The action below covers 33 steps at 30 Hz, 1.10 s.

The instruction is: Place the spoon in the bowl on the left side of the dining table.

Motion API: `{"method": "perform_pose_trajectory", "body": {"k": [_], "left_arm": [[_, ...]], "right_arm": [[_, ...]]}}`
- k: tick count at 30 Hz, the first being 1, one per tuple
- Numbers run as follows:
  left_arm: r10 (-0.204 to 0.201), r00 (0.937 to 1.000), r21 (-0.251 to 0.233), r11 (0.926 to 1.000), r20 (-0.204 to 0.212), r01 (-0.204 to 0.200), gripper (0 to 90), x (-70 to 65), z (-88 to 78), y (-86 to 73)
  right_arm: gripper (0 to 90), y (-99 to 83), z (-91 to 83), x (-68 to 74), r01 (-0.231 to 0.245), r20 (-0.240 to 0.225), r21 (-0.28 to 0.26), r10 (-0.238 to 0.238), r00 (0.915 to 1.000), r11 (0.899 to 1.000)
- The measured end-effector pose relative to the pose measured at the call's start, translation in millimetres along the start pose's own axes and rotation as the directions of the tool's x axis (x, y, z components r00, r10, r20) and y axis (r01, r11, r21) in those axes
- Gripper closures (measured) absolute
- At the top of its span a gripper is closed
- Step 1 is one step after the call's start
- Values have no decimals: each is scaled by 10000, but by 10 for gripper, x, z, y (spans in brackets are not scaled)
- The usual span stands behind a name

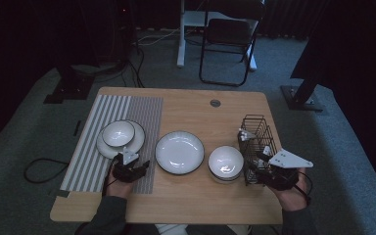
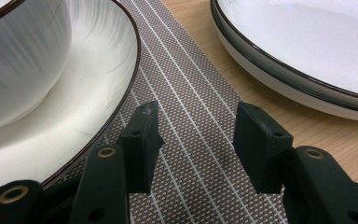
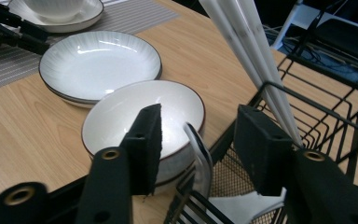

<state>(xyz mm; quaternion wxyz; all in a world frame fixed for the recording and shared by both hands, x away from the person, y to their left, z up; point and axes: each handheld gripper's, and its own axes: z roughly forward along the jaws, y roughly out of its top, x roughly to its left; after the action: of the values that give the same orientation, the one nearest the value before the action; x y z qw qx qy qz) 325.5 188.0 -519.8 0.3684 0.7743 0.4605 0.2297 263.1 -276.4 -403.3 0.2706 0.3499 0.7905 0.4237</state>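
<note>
high view: wooden table [image 1: 196, 196] with a striped placemat [image 1: 98, 142] on its left part. on the mat sat a plate [image 1: 136, 142] with a small bowl [image 1: 118, 133] in it. a second, wider plate [image 1: 179, 152] lay on bare wood at the middle, a deeper bowl [image 1: 225, 163] just right of it, and a black wire basket [image 1: 259, 128] right of that bowl, near the table's right edge. left gripper [image 1: 136, 166] rested low over the mat, just in front of the plate and bowl, pointing toward the middle plate. right gripper [image 1: 253, 169] sat at the near end of the basket, beside the deeper bowl. a folding chair [image 1: 230, 34] stood on the floor beyond the table.

left gripper view: jaws spread, nothing between them, mat weave visible in the gap. plate with the small bowl was at left, its rim just beside the left jaw; can't tell if it touched. wider plate at upper right, apart from the jaws.

right gripper view: jaws spread, no pad contact visible. a metal utensil handle [image 3: 199, 158] stood up out of the basket's near end, between the jaws, closer to the left one. white chopsticks [image 3: 251, 56] leaned in the basket behind the right jaw. deeper bowl was right behind the left jaw, wider plate beyond it.
</note>
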Motion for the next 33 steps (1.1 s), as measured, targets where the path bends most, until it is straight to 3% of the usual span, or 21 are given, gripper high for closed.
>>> {"method": "perform_pose_trajectory", "body": {"k": [12,22,33], "left_arm": [[35,10000,33,10000,2,-35,519,-6,1,1],[48,10000,48,10000,-2,-48,519,-11,3,2],[84,10000,80,9999,6,-84,519,-18,6,3]], "right_arm": [[756,-66,-8,-56,-117,-36,88,117,9999,9999],[824,-76,-6,-116,-520,397,299,508,9979,9982],[835,-72,6,-149,-513,444,463,492,9978,9976]]}}
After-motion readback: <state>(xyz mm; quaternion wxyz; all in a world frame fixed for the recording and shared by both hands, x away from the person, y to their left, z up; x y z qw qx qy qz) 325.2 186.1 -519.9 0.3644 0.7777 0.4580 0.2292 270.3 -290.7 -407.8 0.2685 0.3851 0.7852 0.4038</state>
